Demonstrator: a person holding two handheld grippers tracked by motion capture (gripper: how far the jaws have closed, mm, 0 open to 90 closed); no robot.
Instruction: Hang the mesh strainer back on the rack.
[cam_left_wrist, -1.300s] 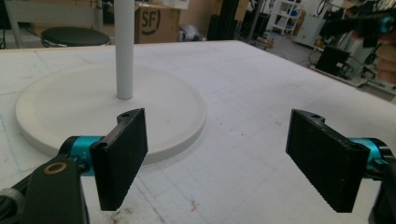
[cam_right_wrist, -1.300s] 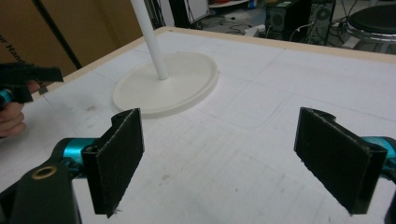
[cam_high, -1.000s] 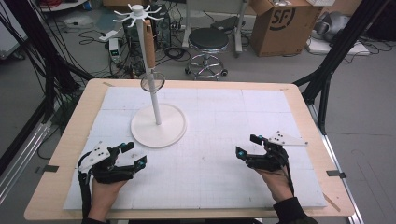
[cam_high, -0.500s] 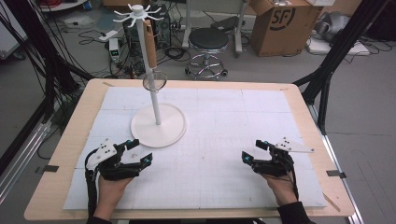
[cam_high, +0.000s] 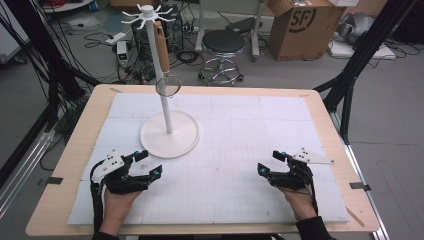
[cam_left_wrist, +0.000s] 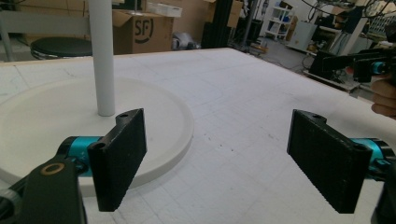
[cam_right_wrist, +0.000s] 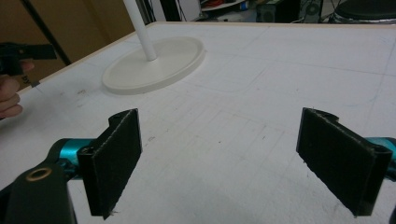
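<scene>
A white stand (cam_high: 169, 134) with a round base and a tall pole rises at the back left of the table. From a hook at its top hangs a small wire strainer (cam_high: 168, 86) with a wooden handle (cam_high: 161, 47). My left gripper (cam_high: 150, 163) rests near the front left, open and holding nothing, just short of the base. In the left gripper view the left gripper (cam_left_wrist: 219, 144) frames the base (cam_left_wrist: 154, 116) and pole (cam_left_wrist: 102, 56). My right gripper (cam_high: 269, 162) sits at the front right, open and holding nothing. The right gripper (cam_right_wrist: 224, 154) looks across bare mat at the stand (cam_right_wrist: 154, 58).
A white gridded mat (cam_high: 240, 130) covers the wooden table (cam_high: 75, 135). Beyond the far edge are a stool (cam_high: 223, 45), a cardboard box (cam_high: 300, 25) and cables on the floor. Black frame legs (cam_high: 350, 75) stand at the right.
Both hands have shifted only slightly; the right gripper has drifted a little to the right. Both stay open, and the stand has not moved.
</scene>
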